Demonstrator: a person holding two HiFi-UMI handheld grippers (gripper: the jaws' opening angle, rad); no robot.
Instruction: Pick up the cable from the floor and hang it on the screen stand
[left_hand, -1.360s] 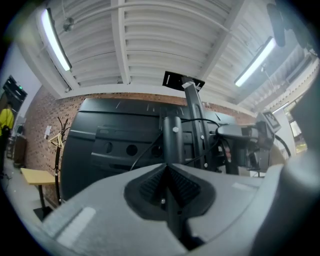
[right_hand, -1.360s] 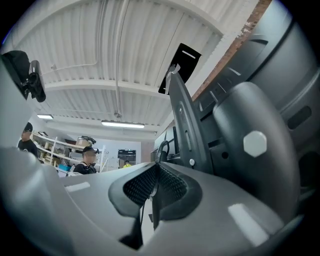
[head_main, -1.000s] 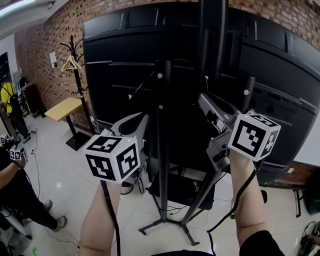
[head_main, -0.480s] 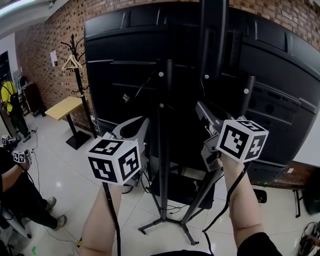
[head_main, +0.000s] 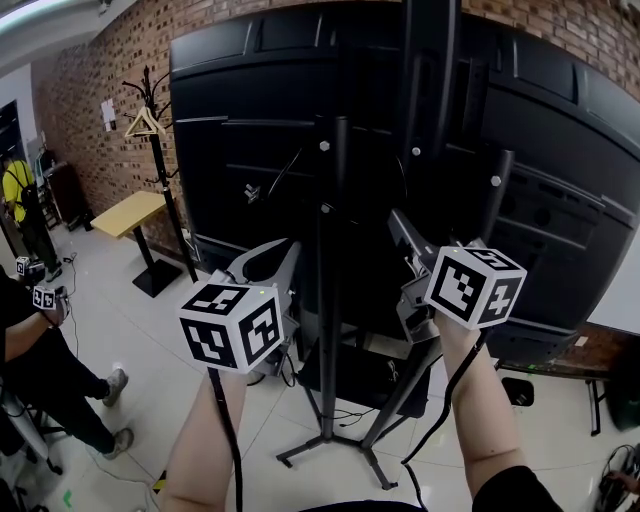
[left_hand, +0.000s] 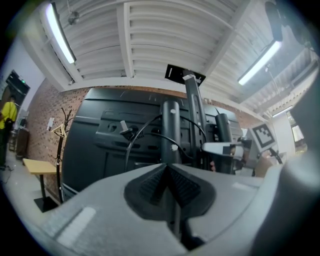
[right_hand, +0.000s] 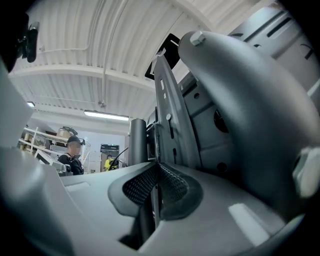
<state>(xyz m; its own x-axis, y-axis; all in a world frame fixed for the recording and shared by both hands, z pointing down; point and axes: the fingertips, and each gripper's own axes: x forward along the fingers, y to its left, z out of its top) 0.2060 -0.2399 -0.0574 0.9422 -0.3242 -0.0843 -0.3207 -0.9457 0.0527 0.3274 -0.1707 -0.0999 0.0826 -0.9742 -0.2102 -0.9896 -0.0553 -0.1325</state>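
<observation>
Black cable (head_main: 283, 172) hangs looped over the screen stand (head_main: 328, 300), well up its post, plug end dangling. Left gripper (head_main: 268, 256) and right gripper (head_main: 395, 217): jaws closed together, nothing held (both near the post). Hanging looks done; only pulling away seems left.

- cable (left_hand: 131, 141): lower end lost against the dark screen (head_main: 250, 110) back
- screen runs past the top and right edges
- person (head_main: 35, 365) at left, half cut off
</observation>
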